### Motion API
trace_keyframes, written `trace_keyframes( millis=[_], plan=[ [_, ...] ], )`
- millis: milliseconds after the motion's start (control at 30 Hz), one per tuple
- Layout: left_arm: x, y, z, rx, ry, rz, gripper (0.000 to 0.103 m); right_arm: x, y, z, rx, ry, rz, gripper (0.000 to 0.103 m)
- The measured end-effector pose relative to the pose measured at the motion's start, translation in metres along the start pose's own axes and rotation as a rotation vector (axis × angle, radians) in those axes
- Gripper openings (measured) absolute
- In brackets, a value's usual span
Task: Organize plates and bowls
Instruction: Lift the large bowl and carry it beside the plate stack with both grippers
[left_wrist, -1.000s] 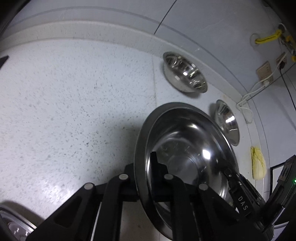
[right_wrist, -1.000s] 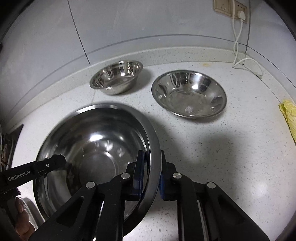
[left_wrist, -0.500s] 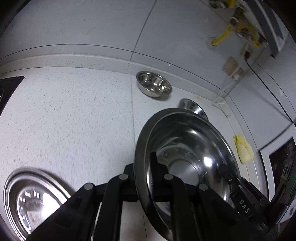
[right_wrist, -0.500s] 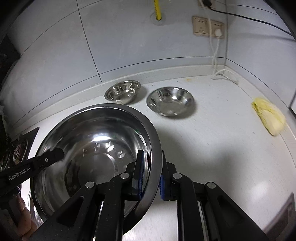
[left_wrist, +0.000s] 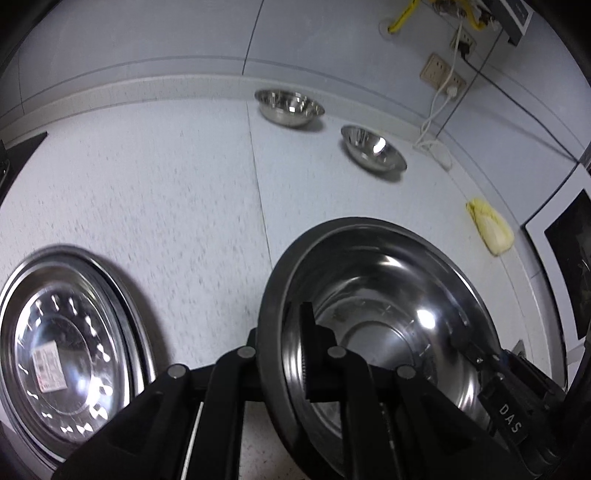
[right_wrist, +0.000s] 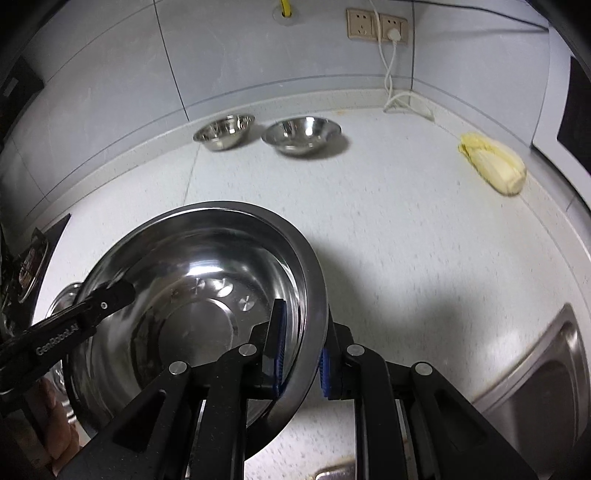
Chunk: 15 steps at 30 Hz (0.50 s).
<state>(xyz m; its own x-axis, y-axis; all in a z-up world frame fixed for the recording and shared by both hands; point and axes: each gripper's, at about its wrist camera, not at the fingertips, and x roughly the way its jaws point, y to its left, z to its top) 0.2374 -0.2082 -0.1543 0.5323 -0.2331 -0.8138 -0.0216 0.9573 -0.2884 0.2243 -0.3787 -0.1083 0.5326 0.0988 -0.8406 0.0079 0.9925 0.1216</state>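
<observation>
A large steel bowl (left_wrist: 388, 317) (right_wrist: 199, 295) is held above the speckled white counter by both grippers. My left gripper (left_wrist: 284, 347) is shut on its left rim; my right gripper (right_wrist: 301, 354) is shut on its right rim. Each gripper shows across the bowl in the other's view: the right one (left_wrist: 491, 380), the left one (right_wrist: 88, 314). A large steel plate (left_wrist: 66, 350) with a sticker lies on the counter at lower left. Two smaller steel bowls stand by the back wall, one at the left (left_wrist: 290, 107) (right_wrist: 225, 131), one at the right (left_wrist: 373, 151) (right_wrist: 301, 134).
A yellow-white cabbage (left_wrist: 491, 230) (right_wrist: 495, 168) lies at the right of the counter. A steel sink (right_wrist: 546, 373) is at lower right. A white cable (right_wrist: 397, 99) hangs from wall sockets to the counter's back corner. A dark stove edge (left_wrist: 18, 155) is at left.
Both grippers have lifted the large bowl and drawn it back from the wall. The small bowls now look farther away. The steel plate has come fully into the left view.
</observation>
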Motion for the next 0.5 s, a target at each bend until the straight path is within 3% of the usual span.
trace_keyframes(
  millis=[500],
  plan=[
    [0.02, -0.009, -0.026, 0.05, 0.023, 0.03, 0.007, 0.014, -0.021, -0.027, 0.024, 0.05, -0.008, 0.014]
  ],
)
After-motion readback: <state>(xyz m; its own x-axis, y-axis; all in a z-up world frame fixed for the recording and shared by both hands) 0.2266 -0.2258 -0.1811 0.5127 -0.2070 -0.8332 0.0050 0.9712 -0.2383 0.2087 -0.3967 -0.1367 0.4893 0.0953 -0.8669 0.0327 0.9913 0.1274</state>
